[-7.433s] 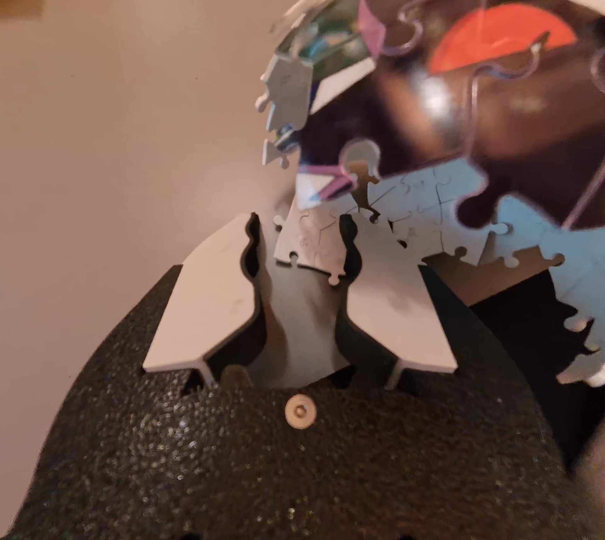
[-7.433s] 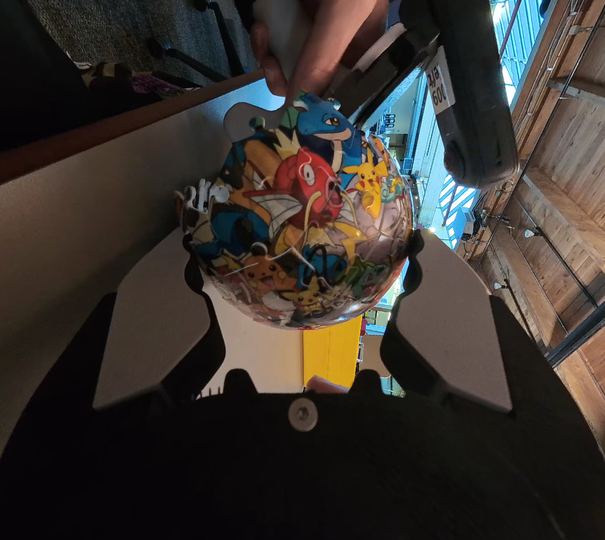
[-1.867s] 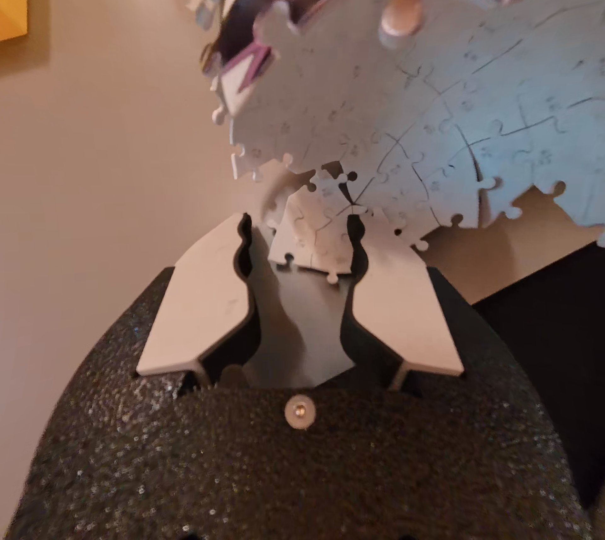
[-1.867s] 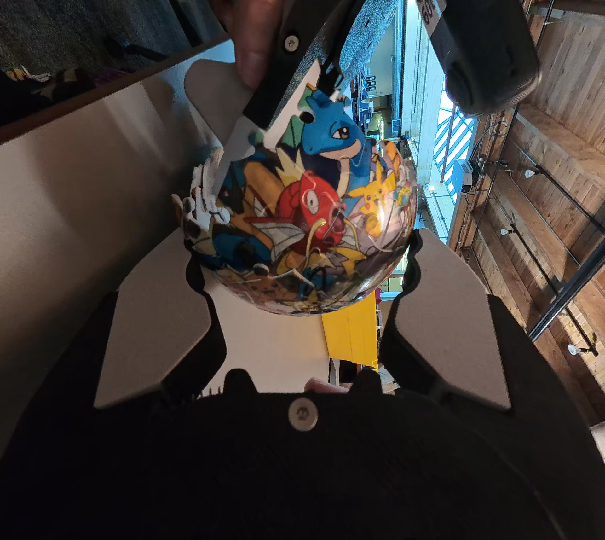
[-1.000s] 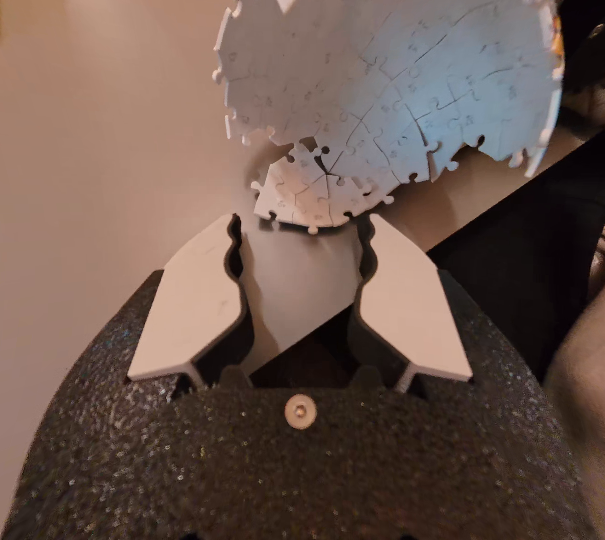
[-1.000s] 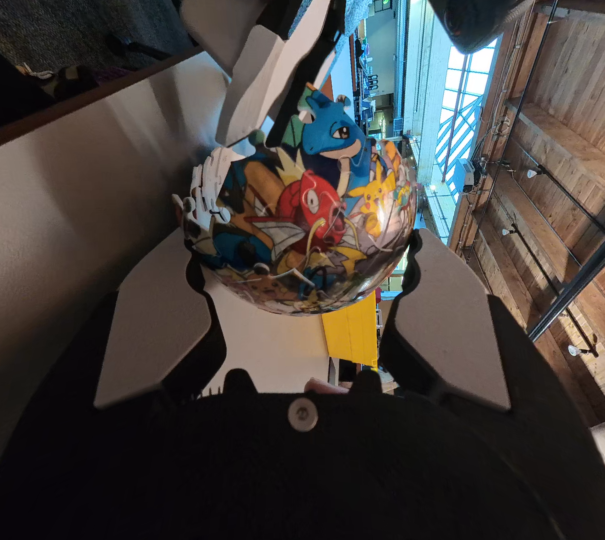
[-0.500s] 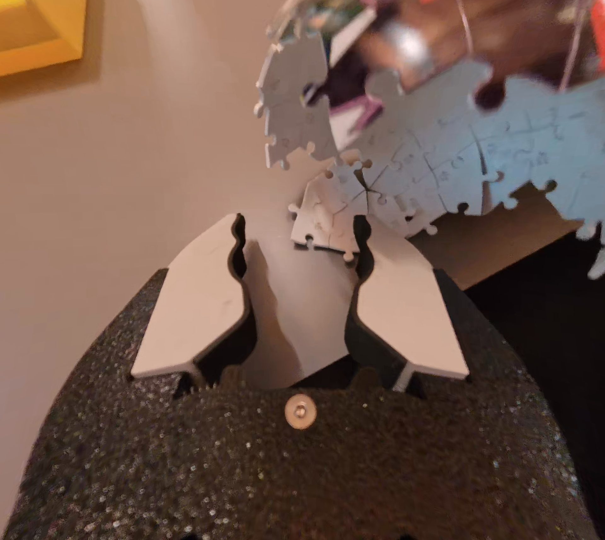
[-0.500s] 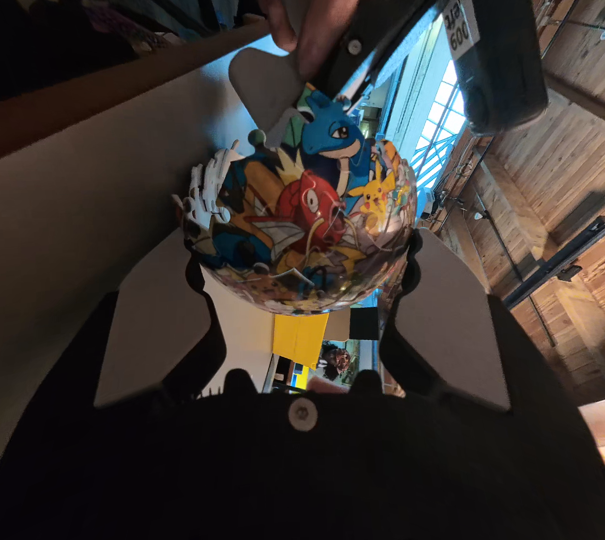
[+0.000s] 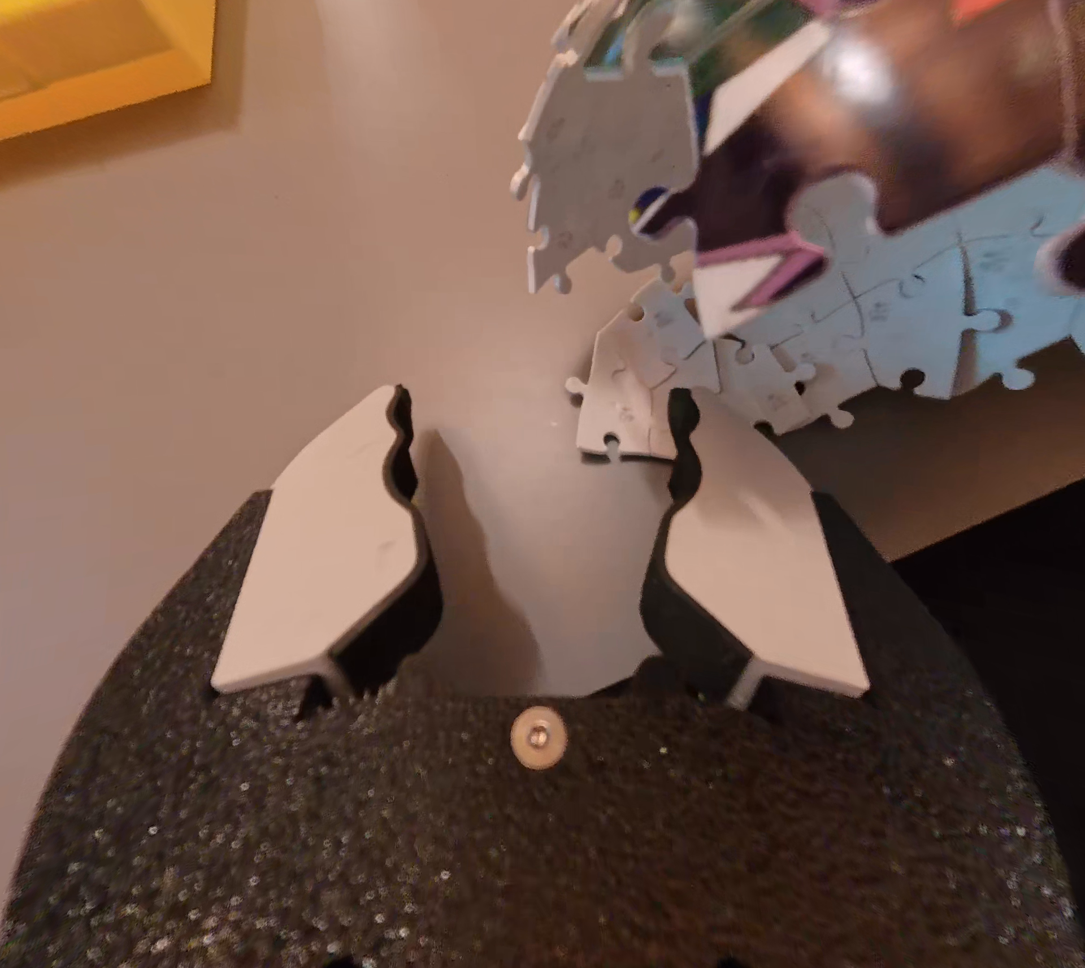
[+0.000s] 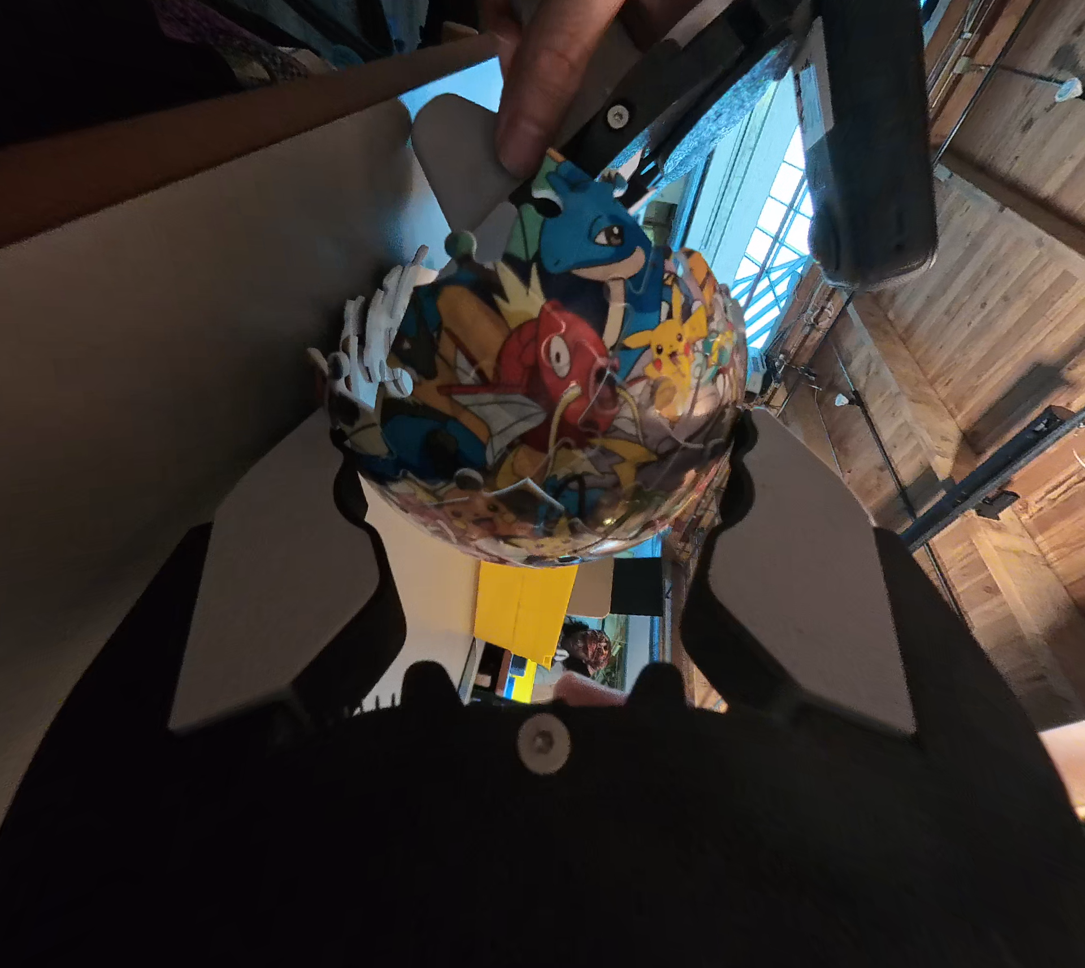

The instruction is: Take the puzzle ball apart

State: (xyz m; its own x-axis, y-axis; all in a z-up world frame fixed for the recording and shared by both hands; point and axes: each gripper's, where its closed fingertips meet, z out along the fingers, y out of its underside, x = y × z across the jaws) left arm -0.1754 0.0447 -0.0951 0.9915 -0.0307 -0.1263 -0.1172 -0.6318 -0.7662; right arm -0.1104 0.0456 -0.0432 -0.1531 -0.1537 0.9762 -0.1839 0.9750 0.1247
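The right tongs [image 10: 537, 429] pinch the puzzle ball [image 10: 546, 399] from both sides and hold it up above the pale desk [image 9: 205, 294]. The ball is only a bowl-shaped part now. Its broken, jagged edge is on the left, and its round painted side faces the camera. It has no long side.

The left tongs [image 9: 543, 423] are spread, pinching nothing, with one finger [image 9: 734, 517] just beside a loose flap of pieces [image 9: 628, 411].

The flap could snap off and drop. A hard squeeze might also crush the thin shell.
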